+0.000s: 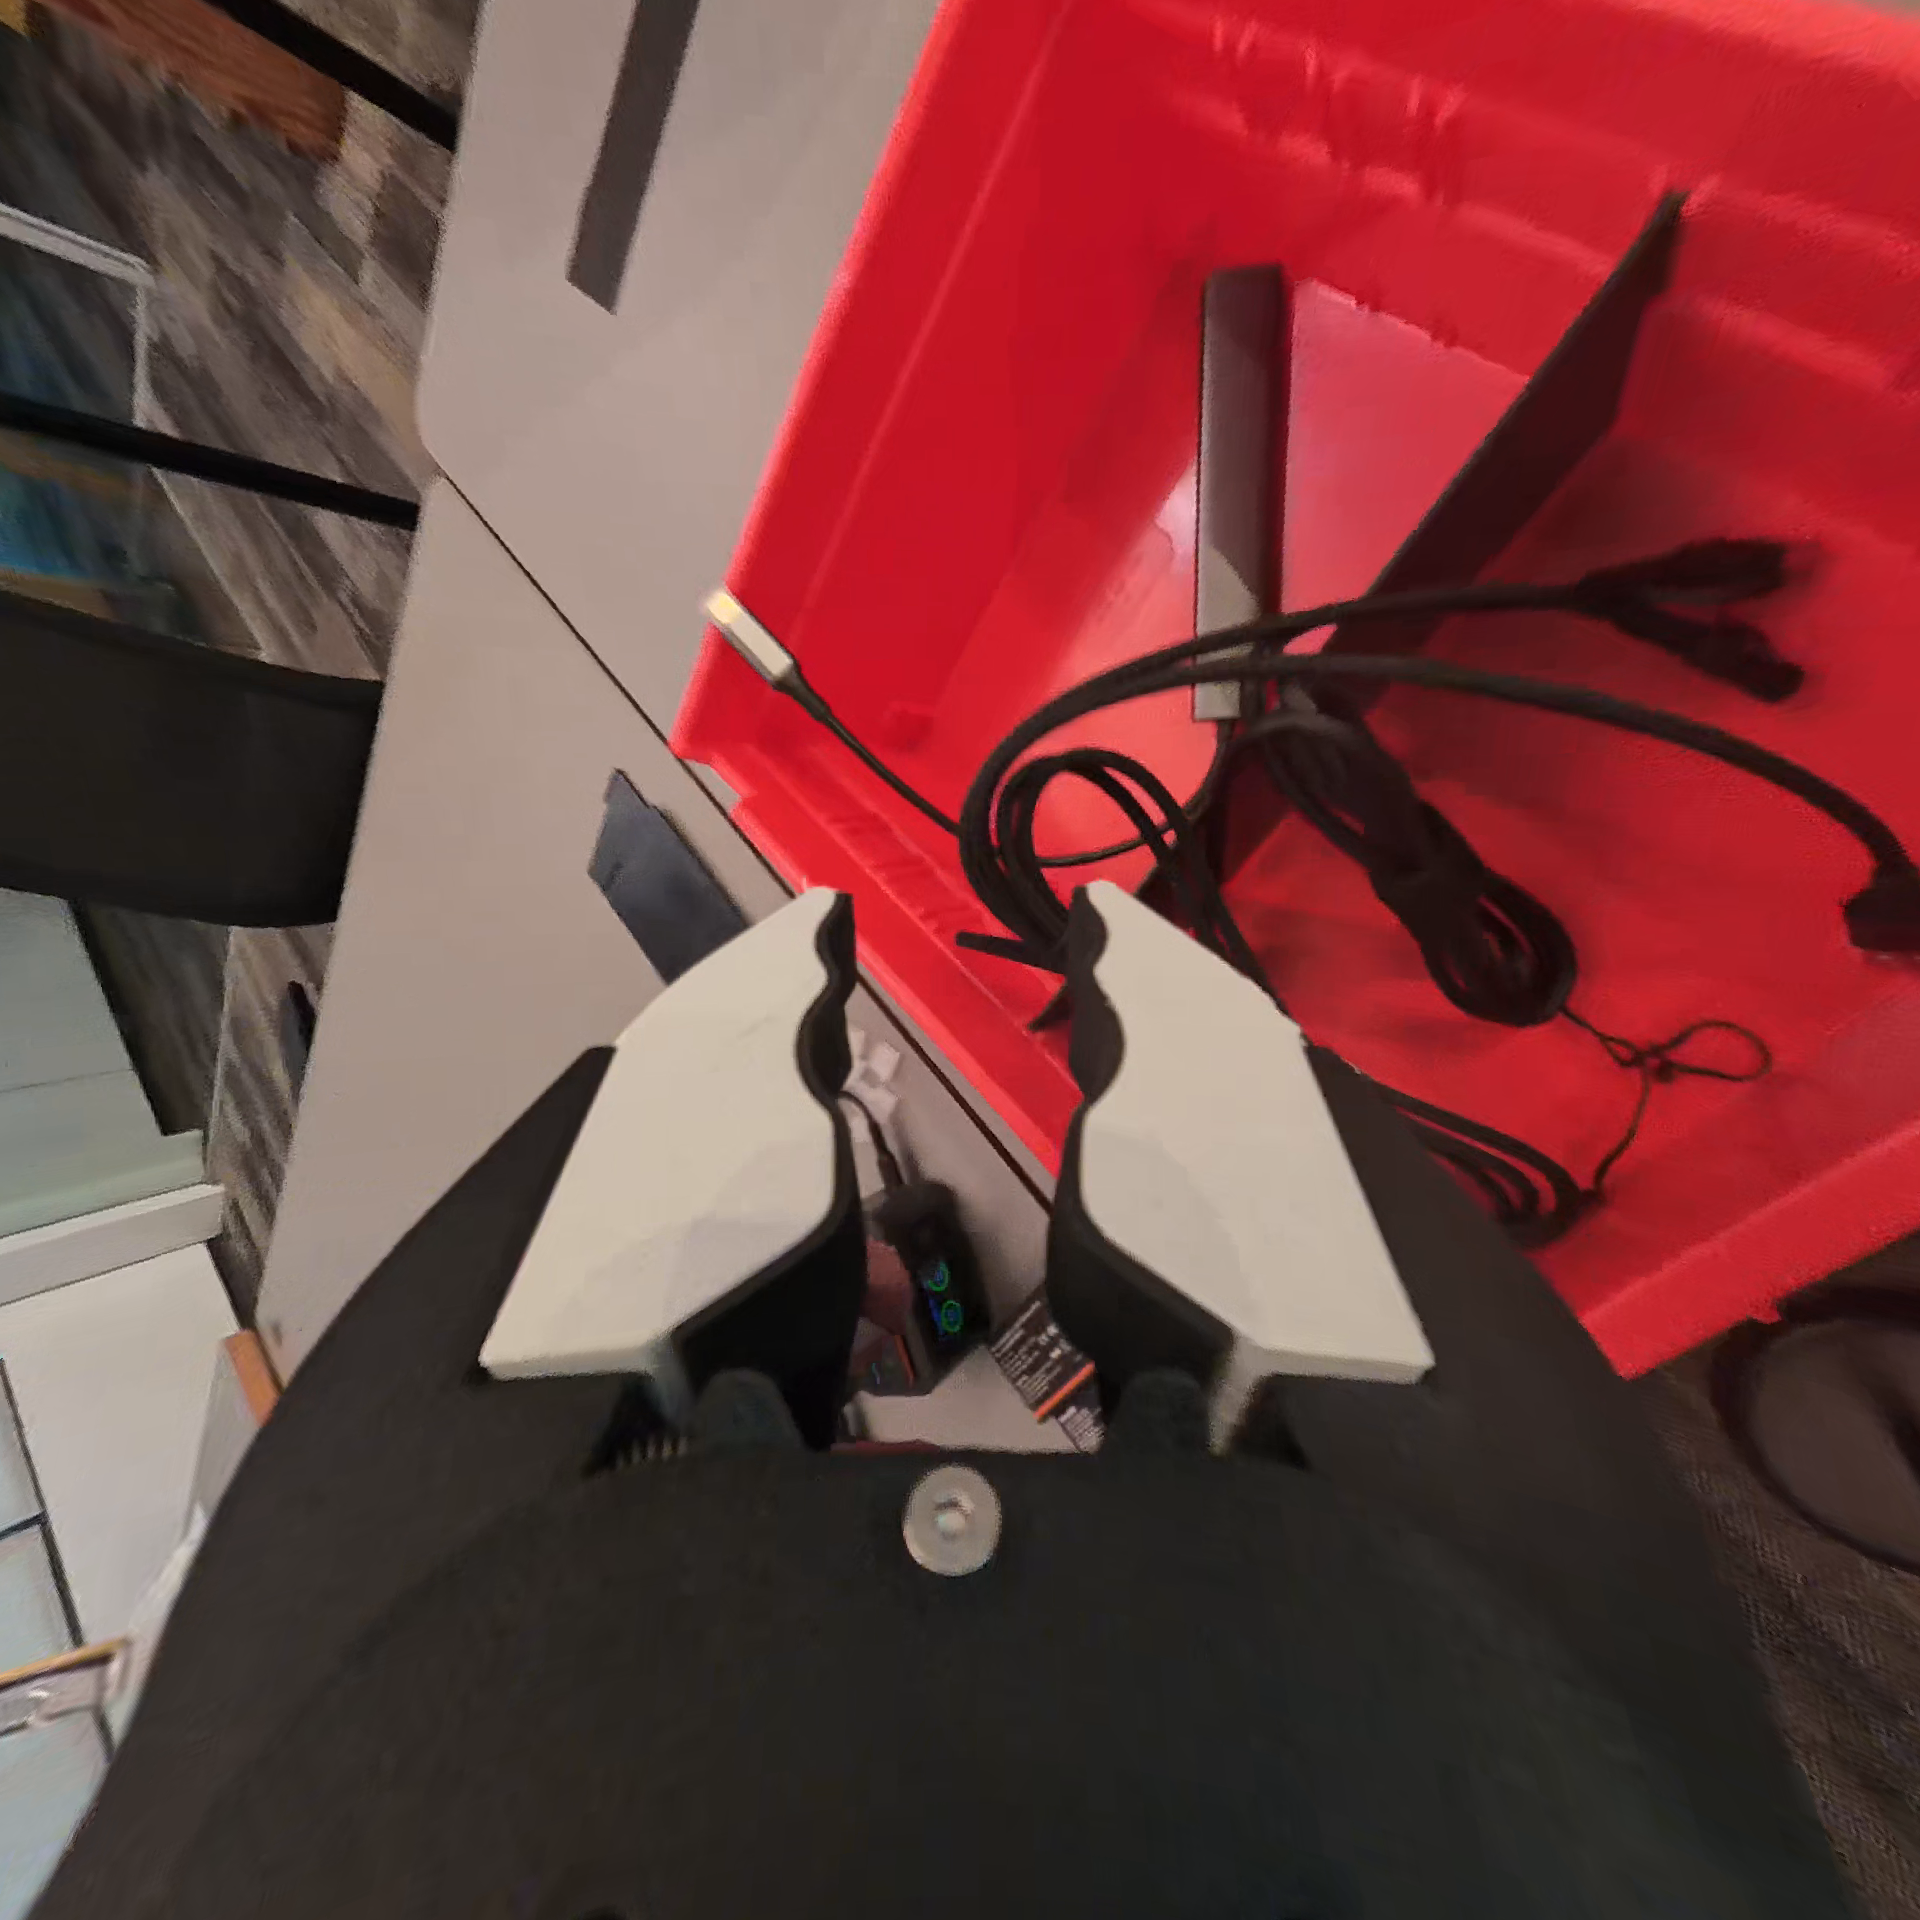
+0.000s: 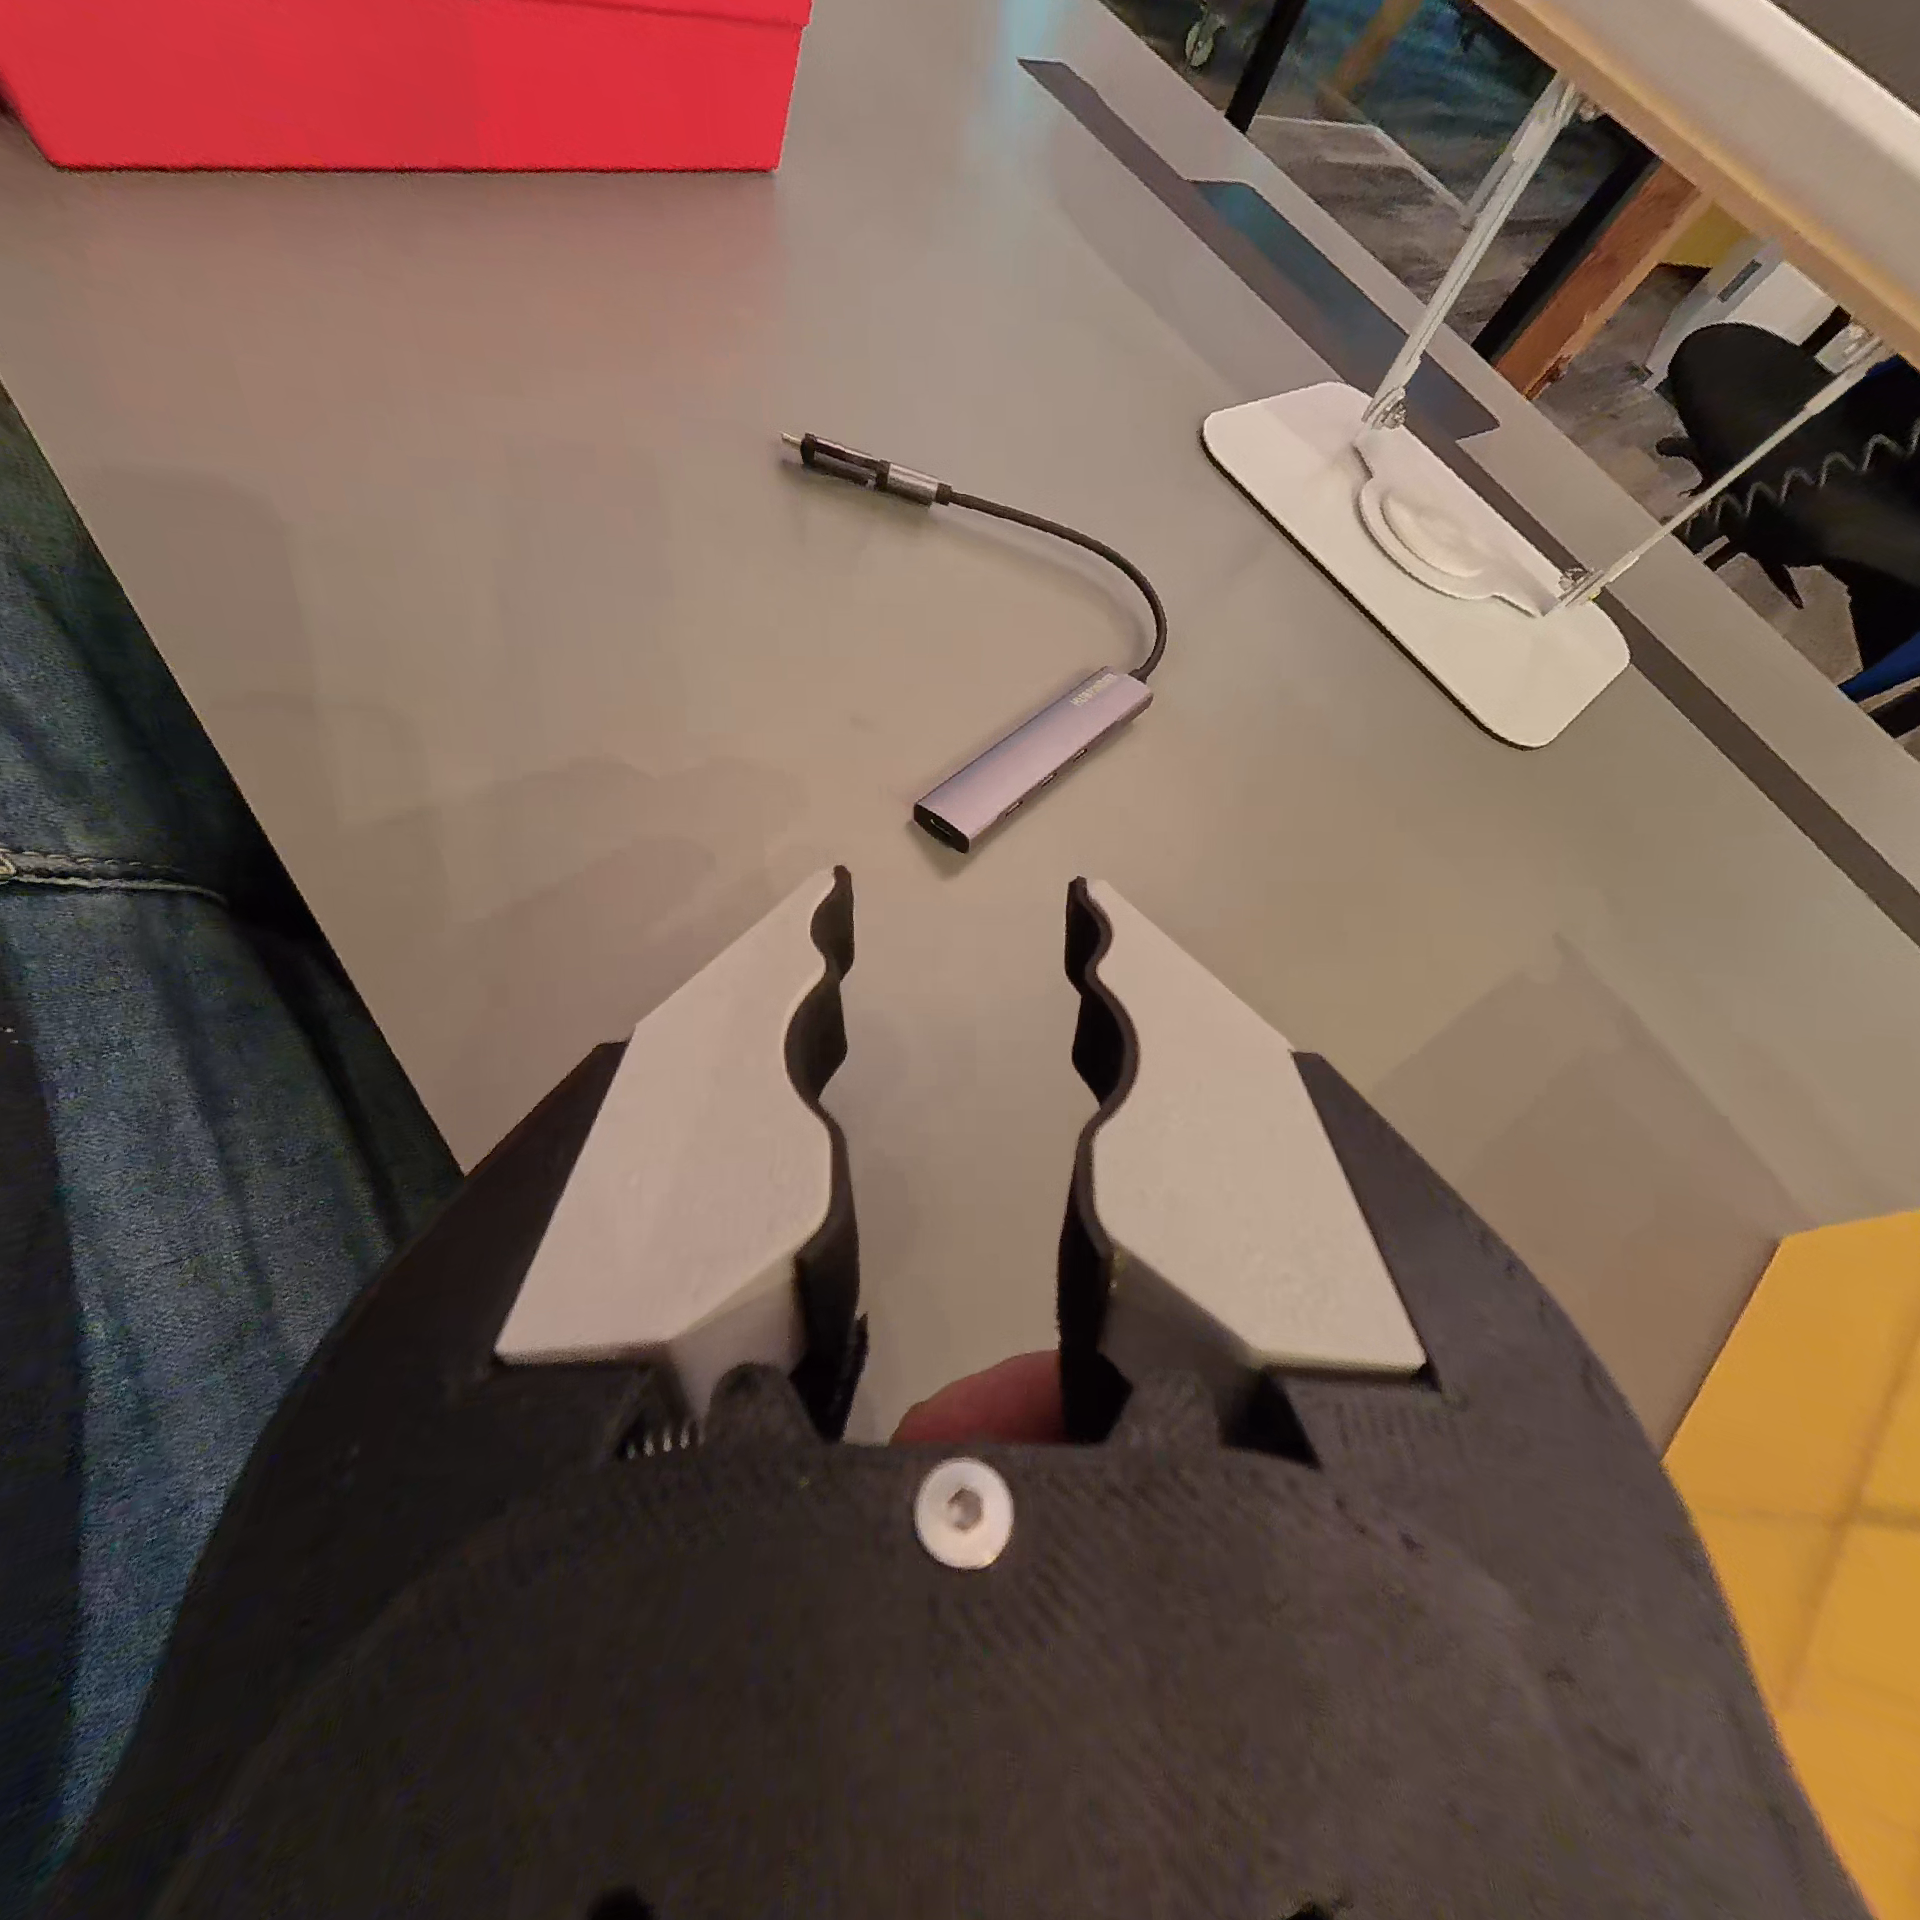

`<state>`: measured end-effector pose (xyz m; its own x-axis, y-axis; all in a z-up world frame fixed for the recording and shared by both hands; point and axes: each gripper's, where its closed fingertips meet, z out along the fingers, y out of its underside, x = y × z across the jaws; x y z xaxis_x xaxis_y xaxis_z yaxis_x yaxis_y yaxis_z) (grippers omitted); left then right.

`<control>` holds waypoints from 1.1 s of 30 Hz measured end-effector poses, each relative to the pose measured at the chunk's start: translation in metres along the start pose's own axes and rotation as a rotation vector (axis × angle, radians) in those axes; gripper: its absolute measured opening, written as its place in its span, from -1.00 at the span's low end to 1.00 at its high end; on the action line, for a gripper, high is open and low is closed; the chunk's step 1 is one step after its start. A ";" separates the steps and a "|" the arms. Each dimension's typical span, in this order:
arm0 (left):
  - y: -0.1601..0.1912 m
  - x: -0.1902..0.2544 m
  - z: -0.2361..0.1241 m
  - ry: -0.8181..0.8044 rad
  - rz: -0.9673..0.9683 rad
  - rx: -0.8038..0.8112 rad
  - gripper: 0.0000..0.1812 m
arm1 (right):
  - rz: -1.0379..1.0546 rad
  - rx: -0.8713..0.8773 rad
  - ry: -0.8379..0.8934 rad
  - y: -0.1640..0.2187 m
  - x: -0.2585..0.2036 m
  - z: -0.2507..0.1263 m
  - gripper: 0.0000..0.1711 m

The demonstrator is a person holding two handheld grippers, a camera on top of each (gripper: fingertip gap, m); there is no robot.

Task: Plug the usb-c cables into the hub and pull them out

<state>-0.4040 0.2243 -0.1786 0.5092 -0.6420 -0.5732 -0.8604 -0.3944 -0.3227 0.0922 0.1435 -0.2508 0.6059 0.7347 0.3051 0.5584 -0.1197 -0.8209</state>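
Note:
A slim grey usb-c hub lies flat on the grey table, its short black lead curling to a plug farther off. My right gripper is open and empty, just short of the hub's near end. In the left wrist view a red bin holds a bundle of black cables with several plug ends, a second grey hub and a silver plug resting on the rim. My left gripper is open and empty, above the bin's near rim beside the cable bundle.
A black divider panel stands in the bin. A white stand base with clear legs sits right of the hub. The red bin's side shows at the table's far left. A small device with a lit screen lies under my left gripper. Across from one pair of fingers to the other is roughly 50 cm.

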 end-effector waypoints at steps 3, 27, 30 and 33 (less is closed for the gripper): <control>0.015 0.008 0.021 0.017 -0.019 -0.038 -0.61 | -0.004 -0.004 -0.002 -0.003 -0.001 -0.001 -0.56; -0.072 -0.040 -0.110 -0.223 -0.138 0.366 -0.89 | -0.006 0.067 0.029 -0.027 0.010 -0.014 -0.58; -0.099 -0.044 -0.136 -0.249 -0.117 0.435 -0.89 | -0.017 0.088 0.036 -0.033 0.011 -0.017 -0.59; -0.131 -0.043 -0.157 -0.257 -0.083 0.499 -0.89 | -0.033 0.109 0.041 -0.041 0.010 -0.020 -0.59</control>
<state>-0.3103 0.2001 0.0061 0.6086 -0.4163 -0.6755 -0.7539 -0.0378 -0.6559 0.0870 0.1422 -0.2043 0.6123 0.7088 0.3502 0.5144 -0.0209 -0.8573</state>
